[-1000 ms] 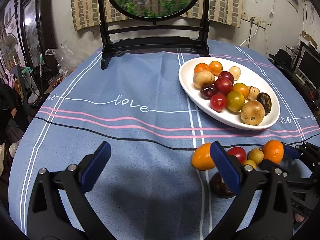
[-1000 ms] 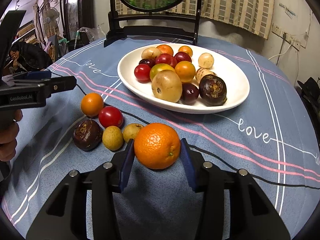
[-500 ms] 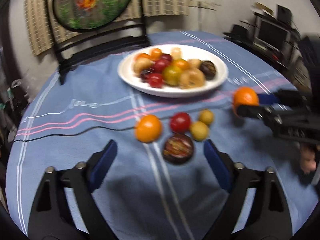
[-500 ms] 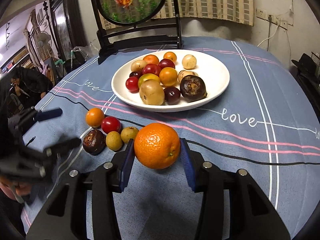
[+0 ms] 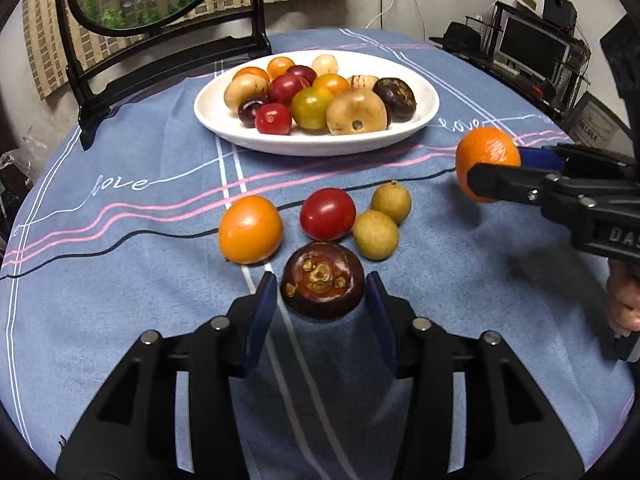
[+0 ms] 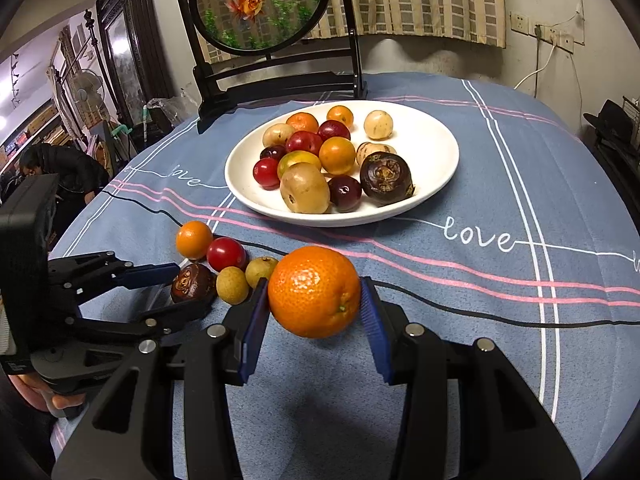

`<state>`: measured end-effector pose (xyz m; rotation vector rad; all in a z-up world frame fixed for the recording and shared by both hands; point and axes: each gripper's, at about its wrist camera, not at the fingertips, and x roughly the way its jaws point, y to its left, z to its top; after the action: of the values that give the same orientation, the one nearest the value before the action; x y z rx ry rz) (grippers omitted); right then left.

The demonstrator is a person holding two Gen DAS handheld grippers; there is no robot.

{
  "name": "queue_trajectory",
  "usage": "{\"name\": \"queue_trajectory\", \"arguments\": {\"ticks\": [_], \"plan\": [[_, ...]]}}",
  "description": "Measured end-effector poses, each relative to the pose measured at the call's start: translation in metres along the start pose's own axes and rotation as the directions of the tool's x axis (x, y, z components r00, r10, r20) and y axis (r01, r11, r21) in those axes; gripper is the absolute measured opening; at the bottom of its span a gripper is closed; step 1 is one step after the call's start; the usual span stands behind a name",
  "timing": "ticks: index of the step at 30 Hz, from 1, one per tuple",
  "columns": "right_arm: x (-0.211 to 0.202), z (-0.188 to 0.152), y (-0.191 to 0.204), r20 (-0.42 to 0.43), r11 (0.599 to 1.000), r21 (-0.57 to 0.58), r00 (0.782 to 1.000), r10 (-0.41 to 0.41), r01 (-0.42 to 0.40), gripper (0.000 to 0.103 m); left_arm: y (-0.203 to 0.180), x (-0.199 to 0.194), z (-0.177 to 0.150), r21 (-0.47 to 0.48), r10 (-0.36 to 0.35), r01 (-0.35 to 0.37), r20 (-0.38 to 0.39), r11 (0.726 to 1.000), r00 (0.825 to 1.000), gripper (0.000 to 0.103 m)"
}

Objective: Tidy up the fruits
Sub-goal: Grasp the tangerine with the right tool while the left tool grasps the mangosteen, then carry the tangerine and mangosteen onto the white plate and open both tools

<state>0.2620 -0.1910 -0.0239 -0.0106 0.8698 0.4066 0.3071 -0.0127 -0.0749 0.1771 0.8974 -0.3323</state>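
On the left, the left tool (image 5: pixel 322 294) sat low over the blue tabletop (image 5: pixel 120 288) with its jaws spread around a dark mangosteen (image 5: pixel 322 285); a sliver of cloth showed between the fruit and the left pad, while on the right I could not tell whether the pad touched it, so the tool read as released rather than gripping. The mangosteen rested on the cloth, nearest of a small loose cluster. Just beyond it to the left lay a smooth orange fruit (image 5: pixel 250 229), then a red tomato (image 5: pixel 327 213) in the middle, and to the right two tan longans (image 5: pixel 376 234), close together and near the tomato. Farther back stood a white oval plate (image 5: pixel 424 114) heaped with mixed fruit: red, orange, green-yellow, tan and two dark ones. Right of the cluster, well apart from it, the right tool (image 6: pixel 315 306) was clenched on a mandarin (image 6: pixel 314 291), both blue pads pressed to its sides and the fruit held clear above the cloth, its shadow below it. From the left wrist view that mandarin hung at about the plate's near rim but off to its right. A dark framed round screen (image 6: pixel 260 4) stood behind the plate.
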Motion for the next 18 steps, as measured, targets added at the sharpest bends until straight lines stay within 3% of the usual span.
{"name": "queue_trajectory", "arguments": {"ticks": [14, 18], "plan": [[0.0004, 0.0004, 0.0006, -0.002, 1.0, 0.0, 1.0, 0.001, -0.001, 0.045, -0.0095, 0.0056, 0.0031, 0.011, 0.03, -0.03, 0.019, 0.999, 0.999, 0.044], [0.0019, 0.0003, 0.0004, -0.006, 1.0, 0.002, 1.0, 0.002, -0.002, 0.045, -0.011, 0.0024, 0.0016, 0.006, 0.007, -0.007, 0.017, 1.0, 1.0, 0.044]]}}
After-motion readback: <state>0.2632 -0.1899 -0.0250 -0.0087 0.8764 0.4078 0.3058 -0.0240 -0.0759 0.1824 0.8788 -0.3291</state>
